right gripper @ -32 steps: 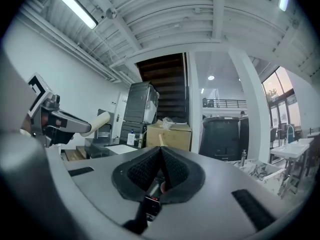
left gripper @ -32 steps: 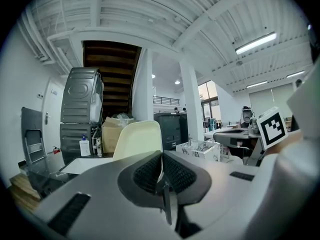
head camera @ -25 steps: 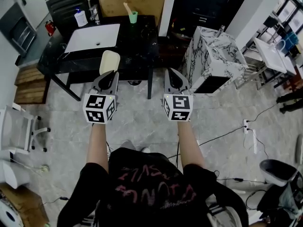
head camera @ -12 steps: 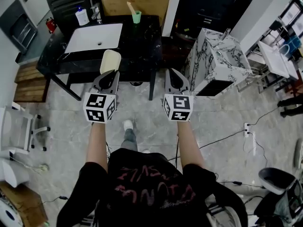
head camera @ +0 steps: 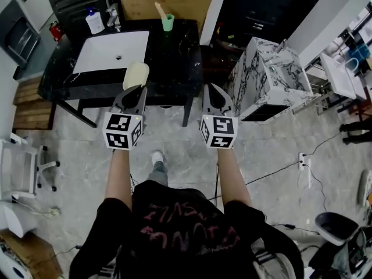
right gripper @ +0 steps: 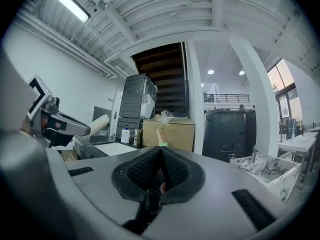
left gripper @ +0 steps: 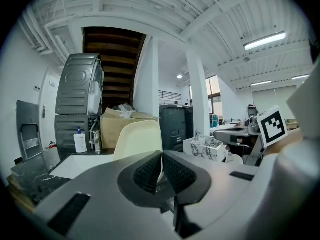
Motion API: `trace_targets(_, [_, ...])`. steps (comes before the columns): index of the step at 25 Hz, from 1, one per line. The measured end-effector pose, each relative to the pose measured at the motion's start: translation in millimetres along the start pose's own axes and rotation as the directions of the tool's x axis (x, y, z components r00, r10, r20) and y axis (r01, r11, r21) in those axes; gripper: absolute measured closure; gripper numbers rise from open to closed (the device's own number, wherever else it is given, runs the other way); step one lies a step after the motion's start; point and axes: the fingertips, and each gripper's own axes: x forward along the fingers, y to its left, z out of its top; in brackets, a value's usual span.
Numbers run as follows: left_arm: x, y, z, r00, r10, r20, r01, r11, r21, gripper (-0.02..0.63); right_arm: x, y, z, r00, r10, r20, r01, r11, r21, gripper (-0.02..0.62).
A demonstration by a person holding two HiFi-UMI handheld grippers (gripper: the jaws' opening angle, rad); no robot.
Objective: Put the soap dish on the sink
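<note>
Cream soap dish [head camera: 136, 74]; white sink [head camera: 102, 54]; black table [head camera: 174, 63]; green cup [head camera: 168, 22]; black-veined white cabinet [head camera: 264, 77]

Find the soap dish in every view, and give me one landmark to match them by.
Head view: the soap dish is left of centre, sticking out ahead of the left gripper.
Left gripper view: centre, clamped and standing up.
Right gripper view: far left, seen from the side.
Shared landmark: the cardboard box, which also shows here and here.
</note>
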Motion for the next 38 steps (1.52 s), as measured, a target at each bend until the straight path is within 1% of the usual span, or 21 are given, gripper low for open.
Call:
trace_targets(5, [38.9, 38.4, 1.3, 1.0, -0.009, -0.019, 0.008, 1.0, -0.014, 0.582, 49.1, -6.4, 5.9, 1.0, -0.025, -0.008, 0.025, 1.0, -0.002, 0.581])
trace_targets(10, [75.4, 76.6, 6.5, 0.999, -0.033, -0.03, 0.032, 0.999, -0.015, 0.583, 96.4, -11.4, 15.4, 0.998, -0.061, -0.008, 0.061, 0.998, 0.004, 0.581])
trace_targets(17, [114.3, 111.4, 13.5, 0.996, -0.083, -0.033, 0.083, 0.997, -0.003, 0.583, 146.2, -7.7, 25.0, 0.995, -0.098, -0.007, 0.098, 0.995, -0.002, 0.581])
trace_targets(23, [134.4, 120.2, 10.7, 0.991, -0.124, -0.041, 0.124, 0.992, 0.0, 0.582, 160.1, -11.6, 19.6, 0.991, -0.134, -0.024, 0.134, 0.991, -0.006, 0.581])
trace_targets(29, [151.1, 119.7, 14.3, 0.988, -0.149, -0.043, 0.149, 0.989, 0.0, 0.583, 172.7, -19.8, 22.2, 0.989, -0.144, -0.031, 0.144, 0.989, -0.018, 0.581])
trace_targets(33, [168.9, 123.5, 11.5, 0.986, -0.156, -0.053, 0.156, 0.988, -0.001, 0.581, 189.9, -26.2, 19.5, 0.989, -0.141, -0.035, 0.14, 0.99, -0.021, 0.581])
trace_targets(38, [199.4, 125.9, 12.7, 0.986, -0.153, -0.069, 0.154, 0.988, -0.002, 0.583, 216.8, -45.7, 15.6, 0.99, -0.134, -0.042, 0.134, 0.991, -0.015, 0.581])
